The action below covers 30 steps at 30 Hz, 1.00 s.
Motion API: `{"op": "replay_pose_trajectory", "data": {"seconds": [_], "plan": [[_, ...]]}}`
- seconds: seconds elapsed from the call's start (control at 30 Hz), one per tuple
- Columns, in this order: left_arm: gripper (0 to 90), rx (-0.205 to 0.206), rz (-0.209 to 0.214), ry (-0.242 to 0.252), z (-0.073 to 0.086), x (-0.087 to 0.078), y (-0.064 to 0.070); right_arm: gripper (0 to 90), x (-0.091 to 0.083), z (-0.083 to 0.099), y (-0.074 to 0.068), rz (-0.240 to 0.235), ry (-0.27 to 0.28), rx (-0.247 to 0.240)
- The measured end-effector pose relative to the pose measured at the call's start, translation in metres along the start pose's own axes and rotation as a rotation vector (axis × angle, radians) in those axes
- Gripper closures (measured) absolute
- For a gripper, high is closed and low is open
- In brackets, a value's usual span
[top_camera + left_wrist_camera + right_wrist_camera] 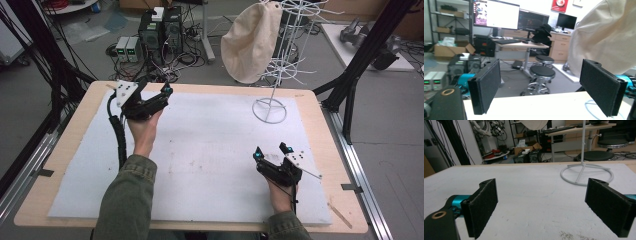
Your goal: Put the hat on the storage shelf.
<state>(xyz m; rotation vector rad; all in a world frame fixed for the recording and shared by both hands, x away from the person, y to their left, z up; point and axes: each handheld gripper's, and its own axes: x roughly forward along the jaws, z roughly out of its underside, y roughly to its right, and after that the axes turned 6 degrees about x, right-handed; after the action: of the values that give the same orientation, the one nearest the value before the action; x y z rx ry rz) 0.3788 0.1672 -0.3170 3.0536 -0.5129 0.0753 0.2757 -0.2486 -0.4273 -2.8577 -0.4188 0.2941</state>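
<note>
Cream cloth bag [251,42] hangs on the white wire rack [282,50] at the table's [320,107] far right. I see my left gripper [154,90] near the far-left edge, jaws wide, empty; right gripper [270,151] near right, likewise wide, empty.

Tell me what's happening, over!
Left gripper open, far left of the table, holding nothing. Right gripper open, near right, holding nothing. Cream hat hangs on white wire rack, far right. White mat between them bare.
</note>
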Motion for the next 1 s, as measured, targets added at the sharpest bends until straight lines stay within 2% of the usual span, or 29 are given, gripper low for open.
{"op": "replay_pose_trajectory", "data": {"seconds": [0.2, 0.33, 0.47, 0.7, 1.0], "plan": [[17.5, 0.016, -0.026, 0.001, 0.0, -0.028, -0.017, 10.1, 0.0, 0.0, 0.0, 0.001, -0.001, 0.0], [17.4, 0.02, -0.045, 0.013, 0.004, -0.043, -0.024, 10.1, 0.0, 0.0, -0.001, -0.002, -0.001, -0.004], [17.4, -0.01, -0.046, 0.039, 0.011, -0.057, -0.029, 10.1, 0.0, 0.001, -0.002, -0.005, -0.001, -0.01], [17.4, 0.043, -0.084, -0.02, 0.027, -0.076, -0.038, 10.1, 0.0, 0.002, -0.002, -0.006, -0.003, -0.016], [17.4, 0.049, -0.14, -0.071, 0.05, -0.106, -0.06, 10.1, 0.0, 0.002, -0.003, -0.004, -0.009, -0.013]]}}
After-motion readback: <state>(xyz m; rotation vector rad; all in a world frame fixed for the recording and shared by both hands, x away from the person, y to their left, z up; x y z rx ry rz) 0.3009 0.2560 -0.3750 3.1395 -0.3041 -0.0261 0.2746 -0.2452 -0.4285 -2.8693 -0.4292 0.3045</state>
